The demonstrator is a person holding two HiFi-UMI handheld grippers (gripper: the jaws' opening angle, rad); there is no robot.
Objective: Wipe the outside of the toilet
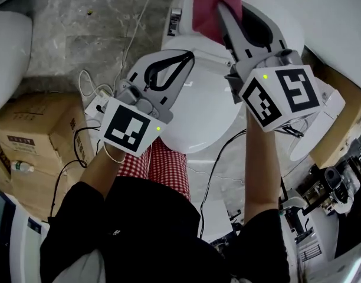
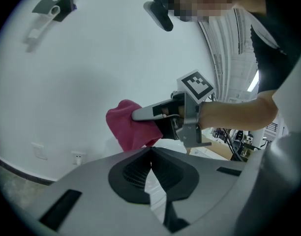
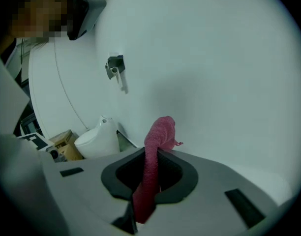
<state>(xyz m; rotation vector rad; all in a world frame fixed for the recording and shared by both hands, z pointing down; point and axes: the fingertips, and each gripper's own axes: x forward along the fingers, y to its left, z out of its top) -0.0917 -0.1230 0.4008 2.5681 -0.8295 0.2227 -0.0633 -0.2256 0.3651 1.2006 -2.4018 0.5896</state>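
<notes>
The white toilet (image 1: 198,117) stands below me with its lid down. My right gripper (image 1: 220,9) reaches over the toilet's back and is shut on a pink cloth (image 1: 205,5). In the right gripper view the cloth (image 3: 151,171) runs up between the jaws and bunches at the tips, in front of a white wall. My left gripper (image 1: 187,56) hovers over the left side of the lid, shut with nothing in it. In the left gripper view its closed tips (image 2: 150,152) point at the right gripper (image 2: 140,114) and the bunched cloth (image 2: 127,126).
Cardboard boxes (image 1: 33,140) sit on the floor at left, with a power strip and cables (image 1: 95,102) beside the toilet. Another box (image 1: 340,117) and loose equipment (image 1: 322,187) crowd the right. A second white toilet (image 3: 94,139) stands by the wall, under a wall fixture (image 3: 115,68).
</notes>
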